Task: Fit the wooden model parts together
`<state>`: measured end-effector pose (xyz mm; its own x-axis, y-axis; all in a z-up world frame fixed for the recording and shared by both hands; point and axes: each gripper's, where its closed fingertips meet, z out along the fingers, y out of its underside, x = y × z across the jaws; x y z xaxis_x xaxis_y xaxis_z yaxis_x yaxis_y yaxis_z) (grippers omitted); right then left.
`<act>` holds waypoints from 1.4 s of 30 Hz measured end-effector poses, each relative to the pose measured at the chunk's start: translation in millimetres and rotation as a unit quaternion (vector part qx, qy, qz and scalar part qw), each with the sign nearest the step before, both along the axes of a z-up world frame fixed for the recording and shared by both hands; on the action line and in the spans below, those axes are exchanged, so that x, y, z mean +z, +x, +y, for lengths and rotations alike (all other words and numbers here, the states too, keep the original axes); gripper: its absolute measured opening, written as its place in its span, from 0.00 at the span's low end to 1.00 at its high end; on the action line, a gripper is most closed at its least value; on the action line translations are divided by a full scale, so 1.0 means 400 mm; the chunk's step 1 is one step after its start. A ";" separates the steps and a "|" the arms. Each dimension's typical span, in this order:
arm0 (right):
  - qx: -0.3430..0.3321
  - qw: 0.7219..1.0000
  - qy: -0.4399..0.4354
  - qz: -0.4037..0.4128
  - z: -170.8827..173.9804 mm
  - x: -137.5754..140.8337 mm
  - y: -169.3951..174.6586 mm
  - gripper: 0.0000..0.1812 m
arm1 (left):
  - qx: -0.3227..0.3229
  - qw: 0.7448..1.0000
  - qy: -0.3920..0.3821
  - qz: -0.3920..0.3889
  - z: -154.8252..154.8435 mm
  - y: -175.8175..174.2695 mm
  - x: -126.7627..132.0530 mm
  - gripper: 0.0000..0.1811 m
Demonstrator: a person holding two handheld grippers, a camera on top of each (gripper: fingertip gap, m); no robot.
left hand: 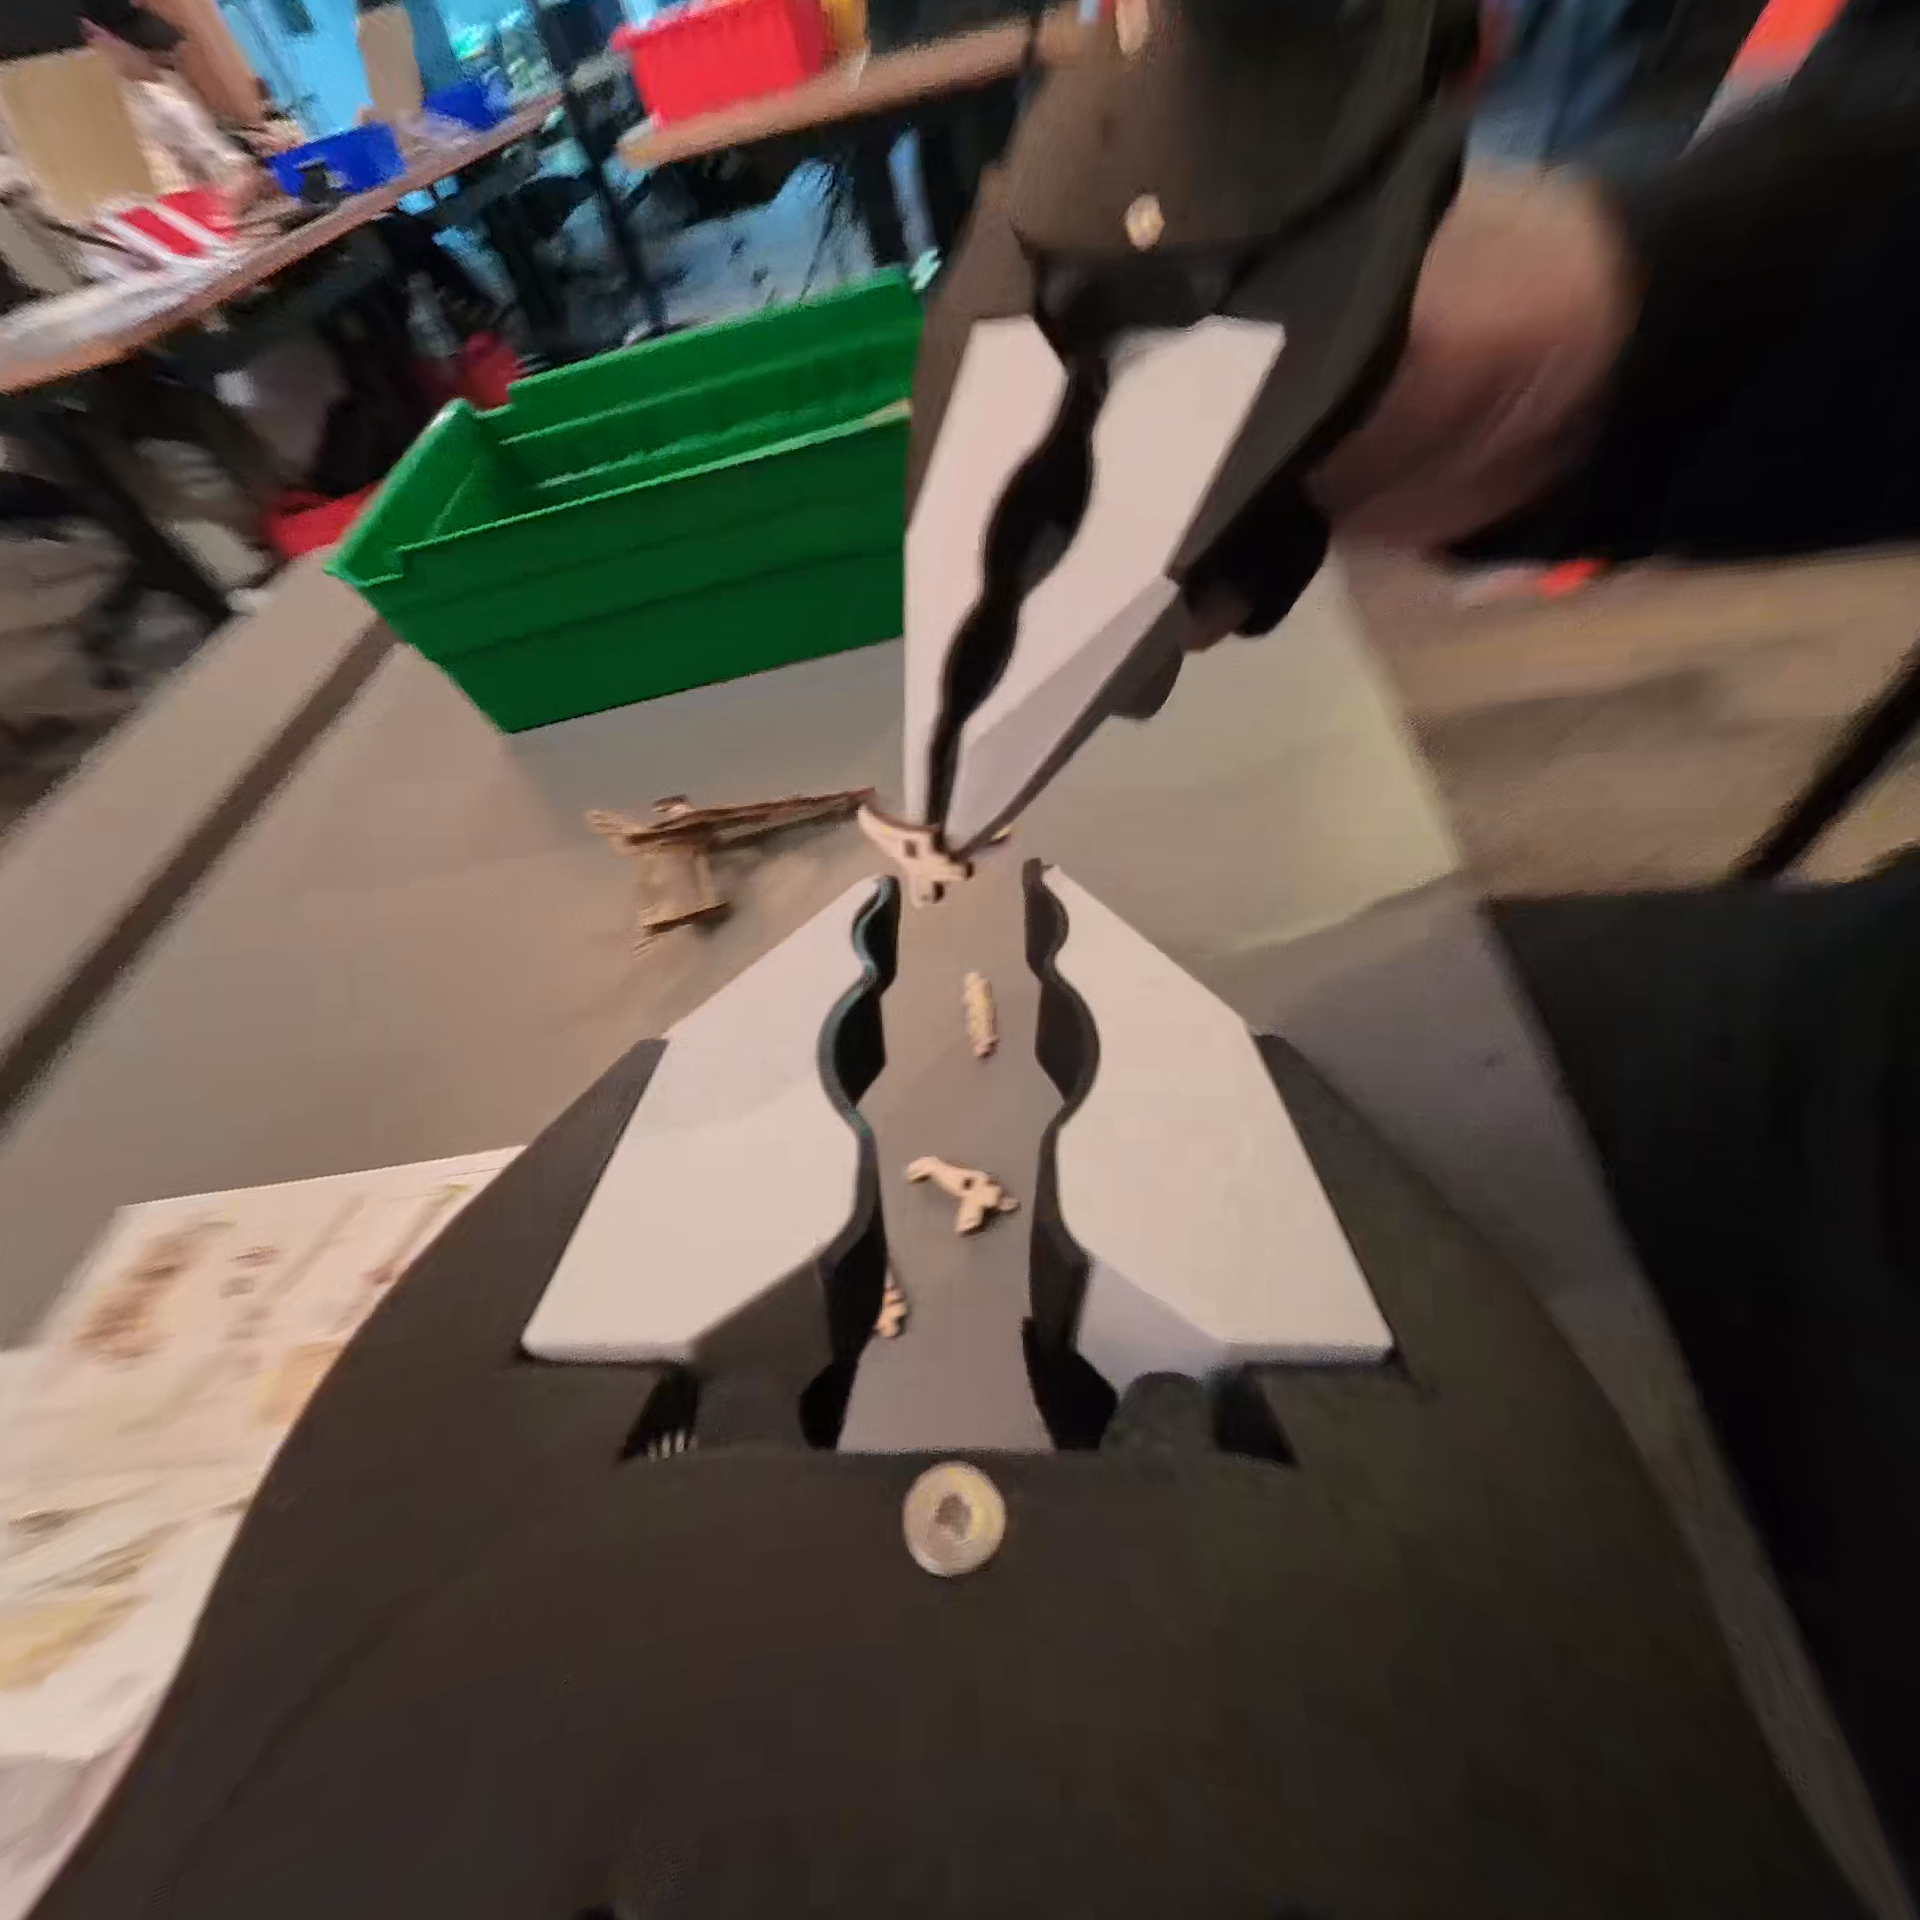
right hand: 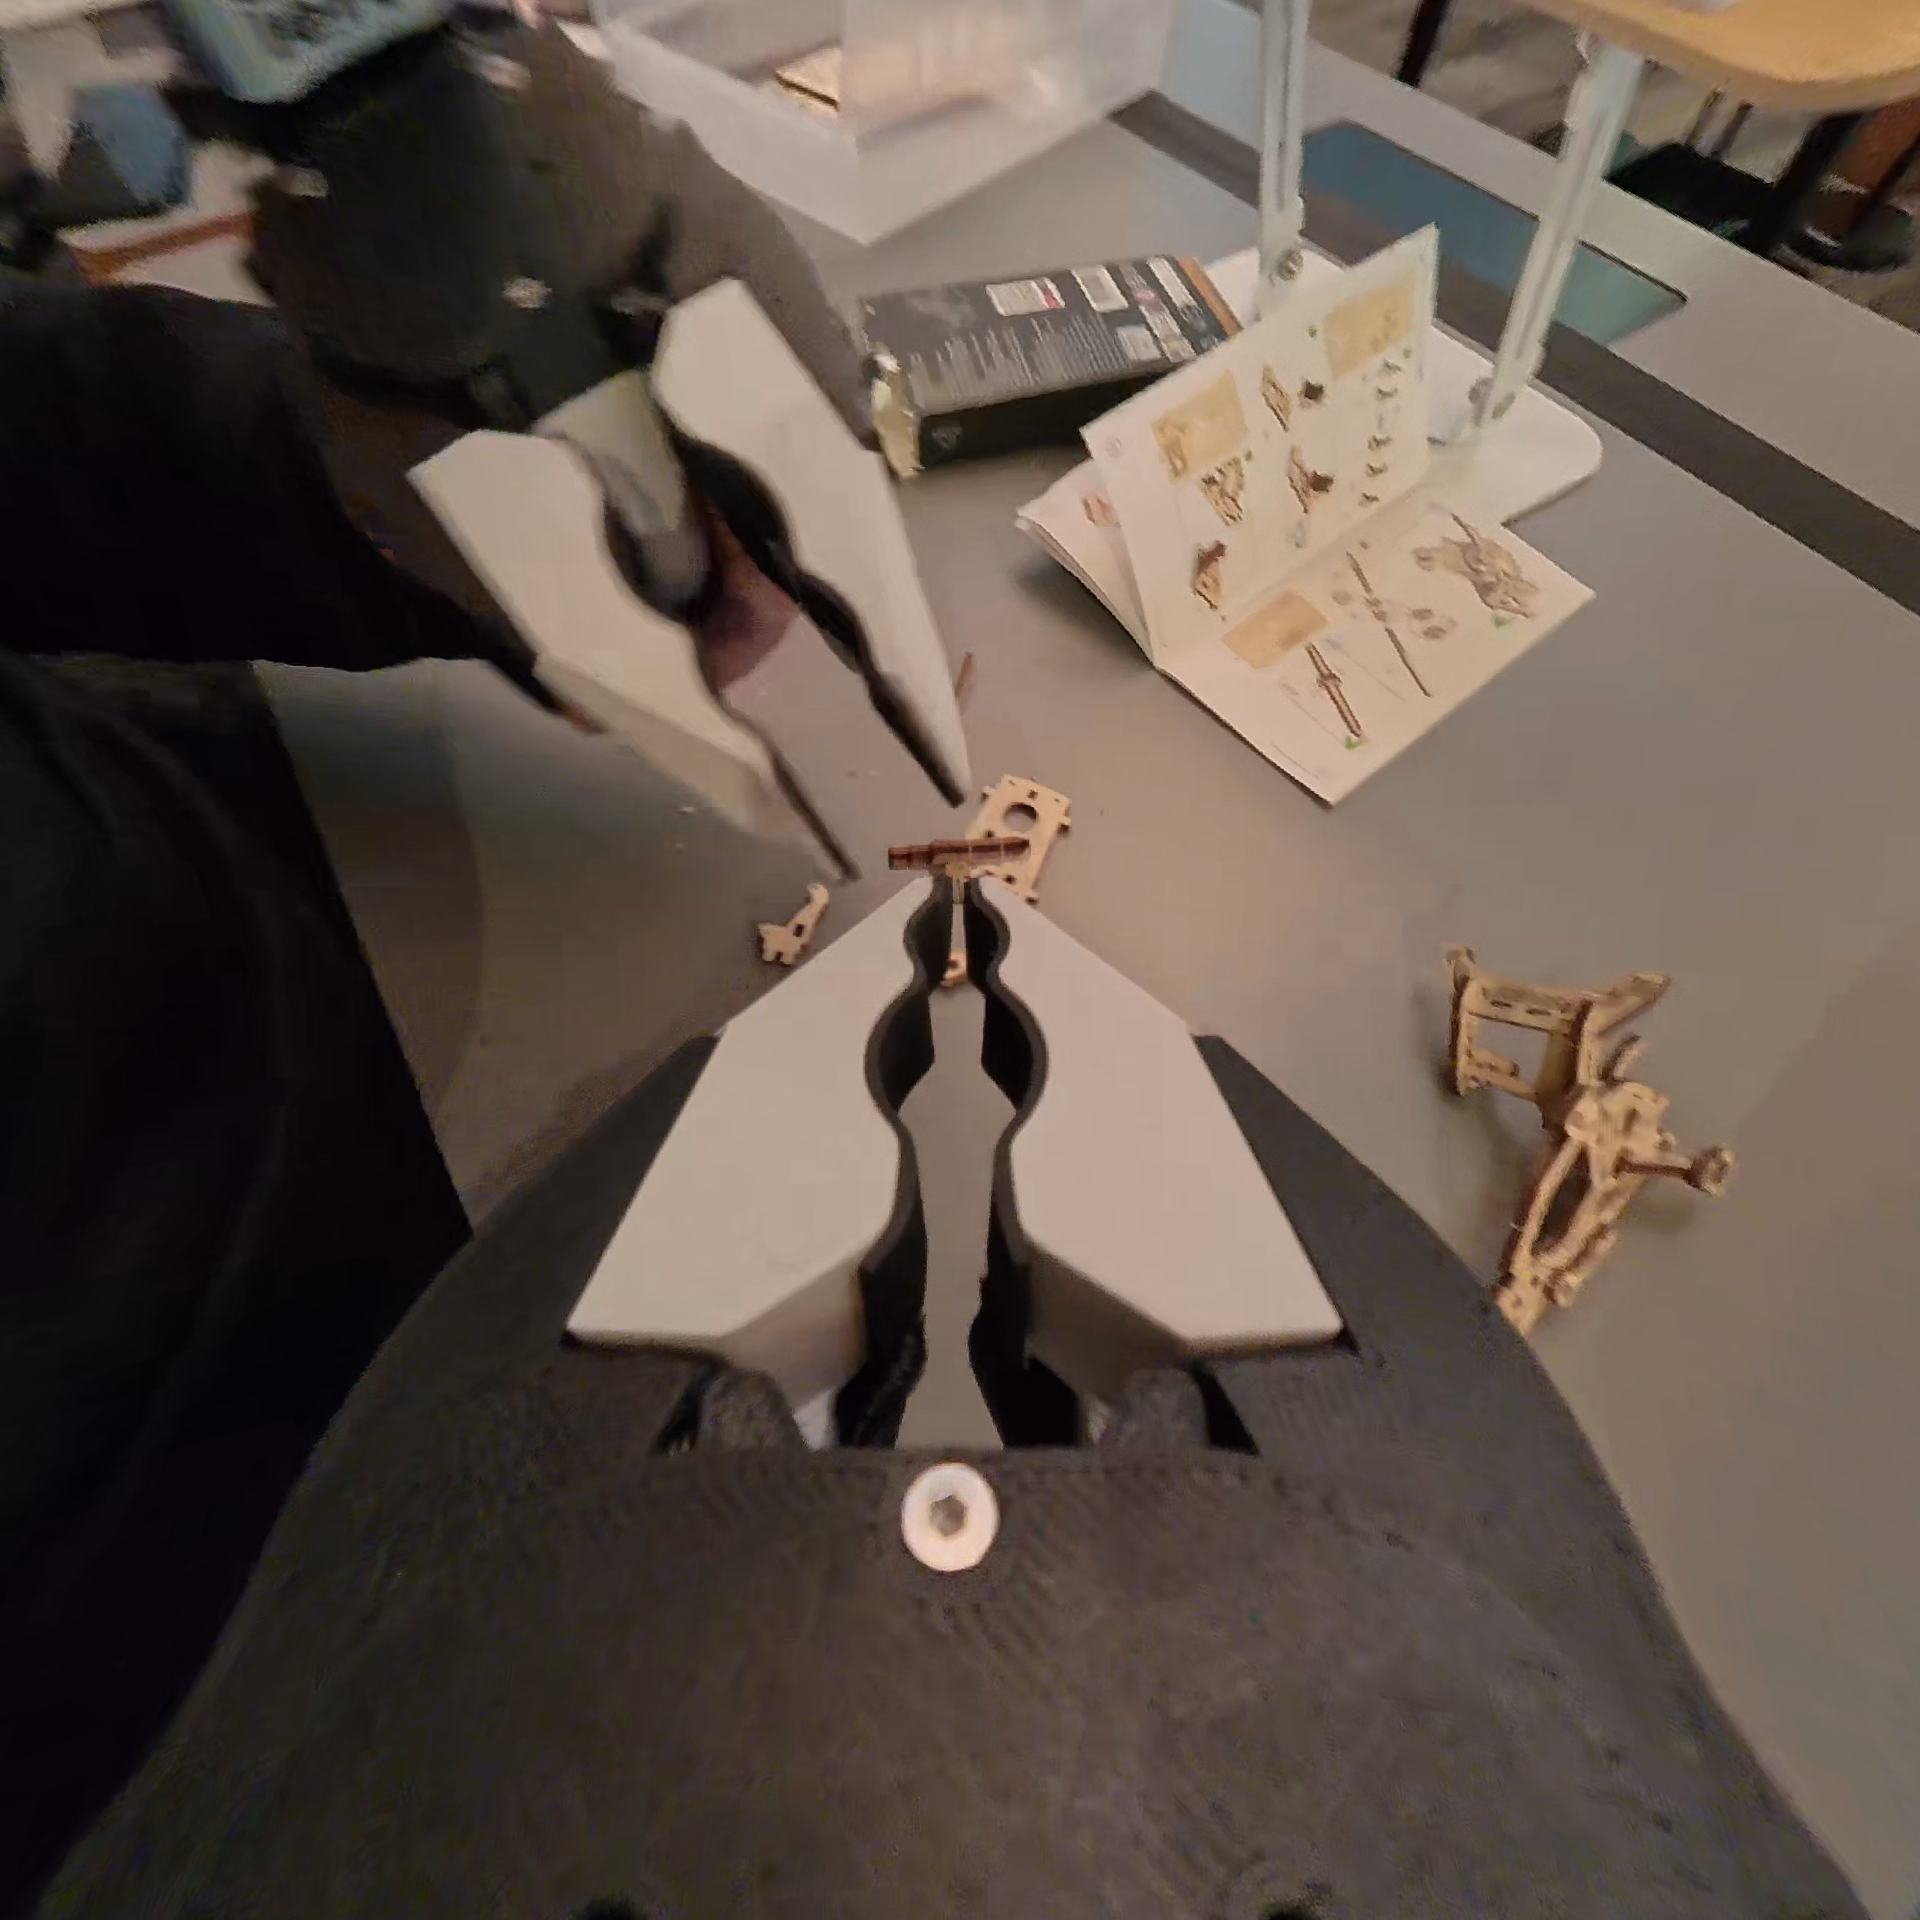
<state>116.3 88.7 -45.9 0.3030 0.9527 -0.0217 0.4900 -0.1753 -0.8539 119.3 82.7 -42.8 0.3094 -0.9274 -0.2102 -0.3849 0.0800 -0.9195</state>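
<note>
**Holding a little wooden piece up, ready to join it**

Pinching a small wooden piece [right hand: 951, 860] at its very tips, the right gripper [right hand: 953, 883] is holding it just above the grey table [right hand: 1351, 831]. Its jaws are squeezed tight on the piece. The left gripper [left hand: 961, 883] is sitting close by with its jaws parted and nothing between them.

This looks like the step where a picked-up piece is getting matched with another one. Next, the empty gripper probably needs to grab a partner piece, maybe the flat part with holes [right hand: 1018, 831] lying just behind the tips, and hold it steady so the slot and tab line up (these bits are thin, so a gentle push seems best).

More loose pieces [left hand: 961, 1195] are lying on the table under the left gripper. A half-built wooden model [right hand: 1558, 1122] is standing well off to the side, and an open instruction booklet [right hand: 1330, 561] is lying farther back.

A green bin [left hand: 644, 561] is sitting at the far end of the table; something pale is showing at its far rim, but the view is too blurry to tell what it is holding. A clear plastic box [right hand: 883, 114] is standing farther back, with something brown inside.
</note>
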 end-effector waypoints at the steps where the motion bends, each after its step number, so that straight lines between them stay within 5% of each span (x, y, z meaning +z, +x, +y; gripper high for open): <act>1: -0.014 1.000 0.003 -0.013 0.009 -0.005 0.003 0.00 | 0.024 0.999 0.021 0.018 0.010 0.004 -0.004 0.12; 11: -0.079 0.995 0.019 -0.056 0.040 -0.014 0.015 0.00 | 0.125 0.988 0.081 0.050 0.052 0.016 -0.019 0.02; 17: -0.093 0.995 0.013 -0.024 0.049 0.007 0.008 0.00 | 0.127 0.990 -0.029 -0.057 0.056 0.012 -0.002 0.01; 20: -0.110 0.994 -0.003 0.004 0.063 0.019 0.016 0.08 | 0.117 0.980 -0.102 -0.128 0.054 0.015 0.008 0.01; 30: -0.095 0.981 -0.112 0.131 0.067 0.045 0.027 0.12 | 0.079 0.895 -0.291 -0.327 0.068 -0.011 0.040 0.01; 42: -0.054 0.926 -0.250 0.278 0.055 0.076 0.012 0.00 | 0.008 0.838 -0.373 -0.397 0.037 0.012 0.062 0.01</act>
<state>121.2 110.6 -15.6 0.2053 0.7465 -0.6329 -0.0445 -0.6389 -0.7680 124.1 97.6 -18.0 0.0907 -0.7035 0.7049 0.3772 -0.6308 -0.6781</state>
